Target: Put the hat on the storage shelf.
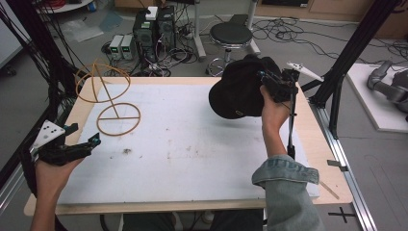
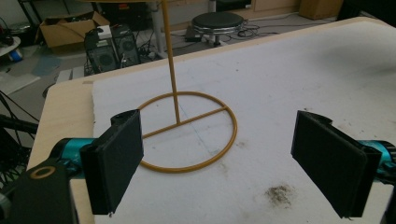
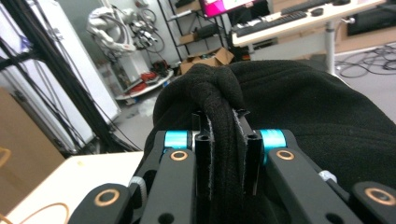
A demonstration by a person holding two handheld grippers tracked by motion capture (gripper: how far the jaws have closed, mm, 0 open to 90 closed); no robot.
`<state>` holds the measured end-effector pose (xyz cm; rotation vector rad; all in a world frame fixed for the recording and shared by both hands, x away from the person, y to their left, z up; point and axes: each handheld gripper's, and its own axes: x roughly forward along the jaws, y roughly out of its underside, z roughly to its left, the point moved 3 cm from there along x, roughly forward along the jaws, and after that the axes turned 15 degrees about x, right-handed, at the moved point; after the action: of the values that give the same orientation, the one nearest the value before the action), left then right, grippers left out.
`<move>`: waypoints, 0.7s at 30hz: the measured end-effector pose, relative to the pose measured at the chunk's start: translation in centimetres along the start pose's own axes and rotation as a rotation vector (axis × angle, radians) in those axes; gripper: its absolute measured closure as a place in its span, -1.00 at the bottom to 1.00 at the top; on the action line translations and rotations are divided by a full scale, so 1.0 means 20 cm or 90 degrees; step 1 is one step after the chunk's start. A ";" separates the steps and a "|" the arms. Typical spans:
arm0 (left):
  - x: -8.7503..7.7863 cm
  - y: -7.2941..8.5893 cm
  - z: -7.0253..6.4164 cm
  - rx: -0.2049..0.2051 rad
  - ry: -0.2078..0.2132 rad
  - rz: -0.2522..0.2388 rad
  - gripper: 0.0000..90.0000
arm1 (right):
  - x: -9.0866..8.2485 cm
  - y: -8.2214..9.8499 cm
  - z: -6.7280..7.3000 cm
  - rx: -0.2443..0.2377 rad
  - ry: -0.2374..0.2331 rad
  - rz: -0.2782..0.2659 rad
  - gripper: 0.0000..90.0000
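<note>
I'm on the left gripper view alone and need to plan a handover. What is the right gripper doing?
Observer: The right gripper holds a black hat up over the table's far right part.
Operator: Is the grip firm?
Observer: In the right gripper view the jaws are shut on a fold of the hat's fabric.
Operator: My view cuts off the stand's top. What is up there?
Observer: A second wire ring tops the stand, with nothing hanging on it.
Operator: And where is my gripper?
Observer: The left gripper is open at the table's left edge, near the stand's base.
</note>
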<state>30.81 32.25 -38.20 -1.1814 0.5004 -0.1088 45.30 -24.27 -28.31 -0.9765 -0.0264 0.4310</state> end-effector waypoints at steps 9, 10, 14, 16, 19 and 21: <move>-0.01 0.00 0.00 0.002 0.003 -0.004 -0.62 | 0.04 -0.06 0.20 -0.008 -0.030 -0.009 0.82; -0.01 0.00 0.00 0.002 0.003 -0.004 -0.62 | 0.04 -0.06 0.22 -0.008 -0.034 -0.009 0.82; -0.02 0.00 0.01 0.002 0.005 -0.005 -0.62 | 0.06 -0.07 0.28 -0.003 -0.043 -0.010 0.82; -0.02 0.00 0.01 0.003 0.005 -0.004 -0.62 | 0.08 -0.08 0.31 -0.004 -0.049 -0.012 0.82; -0.02 0.00 0.01 0.002 0.004 -0.007 -0.62 | 0.09 -0.08 0.34 -0.001 -0.056 -0.010 0.82; -0.03 0.00 0.01 0.001 0.005 -0.007 -0.62 | 0.10 -0.08 0.37 0.001 -0.063 -0.010 0.82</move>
<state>30.46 32.56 -37.89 -1.1828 0.5003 -0.1238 46.16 -18.40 -23.13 -0.9529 -0.1223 0.4646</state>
